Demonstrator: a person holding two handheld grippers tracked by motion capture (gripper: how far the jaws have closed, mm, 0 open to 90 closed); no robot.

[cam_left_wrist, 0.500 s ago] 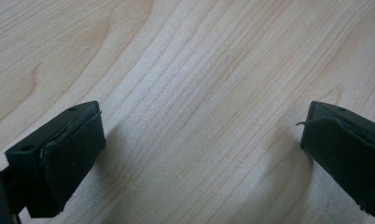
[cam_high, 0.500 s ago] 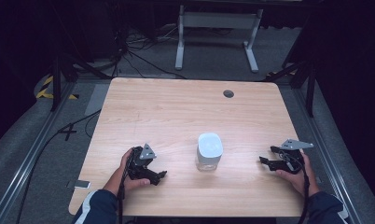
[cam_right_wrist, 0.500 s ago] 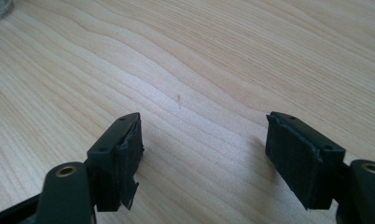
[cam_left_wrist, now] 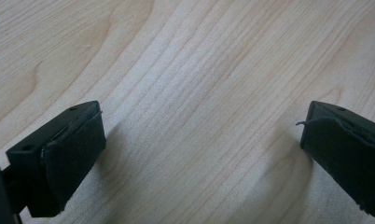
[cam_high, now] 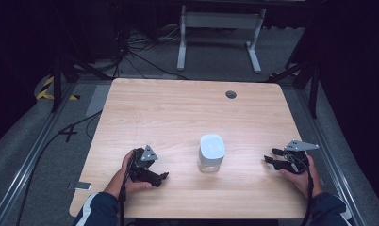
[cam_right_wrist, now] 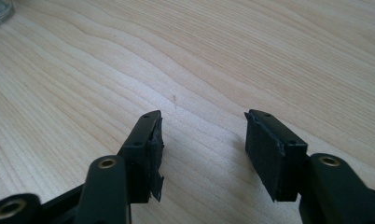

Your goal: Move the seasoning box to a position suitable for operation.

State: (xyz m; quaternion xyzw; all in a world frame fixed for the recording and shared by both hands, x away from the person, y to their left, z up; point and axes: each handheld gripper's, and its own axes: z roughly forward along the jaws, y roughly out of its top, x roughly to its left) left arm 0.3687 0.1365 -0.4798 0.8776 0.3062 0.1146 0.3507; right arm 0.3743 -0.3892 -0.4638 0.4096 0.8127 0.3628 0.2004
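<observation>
A glass jar point(cam_high: 211, 159) with white lid stood at lower centre of the table point(cam_high: 178, 113): probably rigid, slippery, fragile; grip its sides. Left gripper point(cam_high: 150, 175) fingers wide; right gripper point(cam_high: 271, 157) fingers moderately apart, both empty.

A white-lidded jar point(cam_high: 211, 153) stands on the wooden table point(cam_high: 187, 113) (near edge).

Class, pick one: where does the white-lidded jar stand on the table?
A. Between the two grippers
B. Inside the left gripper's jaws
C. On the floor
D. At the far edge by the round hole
A: the jar stands upright between the left gripper and the right gripper, touching neither.
</observation>
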